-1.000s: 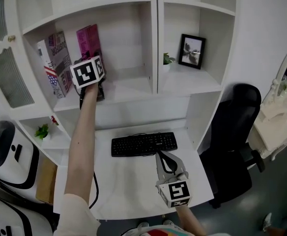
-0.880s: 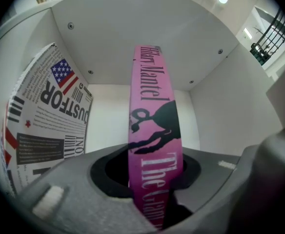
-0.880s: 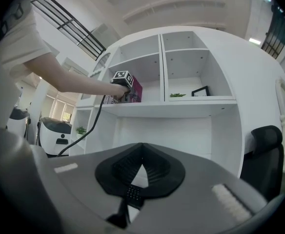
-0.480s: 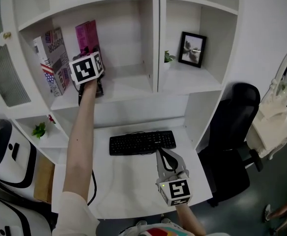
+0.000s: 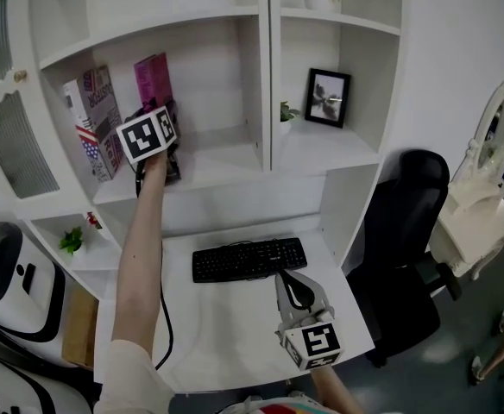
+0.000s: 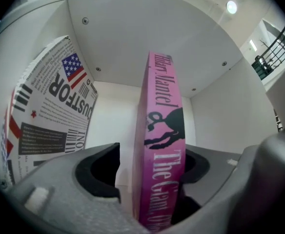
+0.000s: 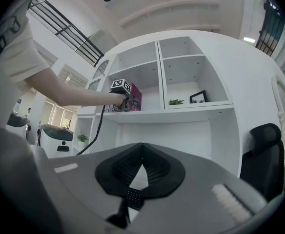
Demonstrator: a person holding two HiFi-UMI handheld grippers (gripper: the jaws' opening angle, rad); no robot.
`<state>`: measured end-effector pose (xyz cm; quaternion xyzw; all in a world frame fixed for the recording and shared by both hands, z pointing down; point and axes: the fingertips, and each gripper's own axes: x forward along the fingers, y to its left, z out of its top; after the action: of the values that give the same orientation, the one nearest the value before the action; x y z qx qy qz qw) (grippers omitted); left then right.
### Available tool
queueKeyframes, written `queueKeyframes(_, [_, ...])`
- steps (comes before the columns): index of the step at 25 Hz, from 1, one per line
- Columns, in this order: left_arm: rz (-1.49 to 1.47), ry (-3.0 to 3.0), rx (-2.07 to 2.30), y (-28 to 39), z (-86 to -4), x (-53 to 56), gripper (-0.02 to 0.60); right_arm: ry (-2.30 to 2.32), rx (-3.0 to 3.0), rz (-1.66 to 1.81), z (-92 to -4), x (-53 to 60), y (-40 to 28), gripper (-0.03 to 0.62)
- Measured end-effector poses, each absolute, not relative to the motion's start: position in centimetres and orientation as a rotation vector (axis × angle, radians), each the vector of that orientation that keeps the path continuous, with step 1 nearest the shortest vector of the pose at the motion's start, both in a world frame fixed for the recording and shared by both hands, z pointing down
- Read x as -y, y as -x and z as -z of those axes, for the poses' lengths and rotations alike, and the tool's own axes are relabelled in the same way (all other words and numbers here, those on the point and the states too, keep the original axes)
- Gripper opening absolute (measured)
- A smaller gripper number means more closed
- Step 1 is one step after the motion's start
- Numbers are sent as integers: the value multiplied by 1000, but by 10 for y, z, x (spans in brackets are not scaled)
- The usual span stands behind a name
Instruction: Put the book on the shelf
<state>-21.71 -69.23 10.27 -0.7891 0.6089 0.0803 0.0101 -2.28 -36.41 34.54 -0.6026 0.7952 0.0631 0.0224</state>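
Observation:
A pink book (image 5: 153, 76) stands upright on the white shelf (image 5: 222, 158), next to a leaning book with a newspaper-style cover (image 5: 97, 119). My left gripper (image 5: 164, 121) reaches into that shelf compartment at the pink book's lower end. In the left gripper view the pink book's spine (image 6: 162, 145) stands between the jaws of the left gripper (image 6: 152, 167), which are opening; a gap shows beside the left pad (image 6: 101, 172). The printed book (image 6: 54, 126) leans at the left. My right gripper (image 5: 288, 281) hovers low over the desk, shut and empty, its tips meeting (image 7: 142, 152).
A black keyboard (image 5: 248, 259) lies on the white desk (image 5: 226, 335). The right compartment holds a framed picture (image 5: 327, 97) and a small plant (image 5: 286, 112). A black office chair (image 5: 407, 231) stands right of the desk. A cable hangs along the left forearm.
The left gripper stays at the pink book on the shelf, and the book stands as before. The right gripper has sunk slightly toward the desk's front edge.

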Motion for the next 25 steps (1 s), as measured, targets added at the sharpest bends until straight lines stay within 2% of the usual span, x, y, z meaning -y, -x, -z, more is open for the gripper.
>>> queueKeyframes(4, [-279, 2480, -1869, 218, -97, 678, 333, 1834, -2484, -194, -343, 358, 34, 2])
queueKeyframes(7, [-288, 2498, -1844, 218, -93, 667, 397, 1806, -2501, -211, -340, 353, 44, 2])
queueKeyframes(14, [-336, 2474, -1770, 226, -73, 624, 397, 1786, -2517, -214, -337, 342, 54, 2])
queueKeyframes(21, [-478, 2359, -1575, 213, -25, 534, 396, 1749, -2519, -205, -334, 337, 63, 2])
queueKeyframes(23, [-497, 2337, -1507, 207, -15, 510, 340, 1744, -2517, -195, -336, 337, 66, 2])
queueKeyframes(25, [-515, 2285, -1452, 204, -7, 482, 245, 1743, -2510, -181, -337, 336, 67, 2])
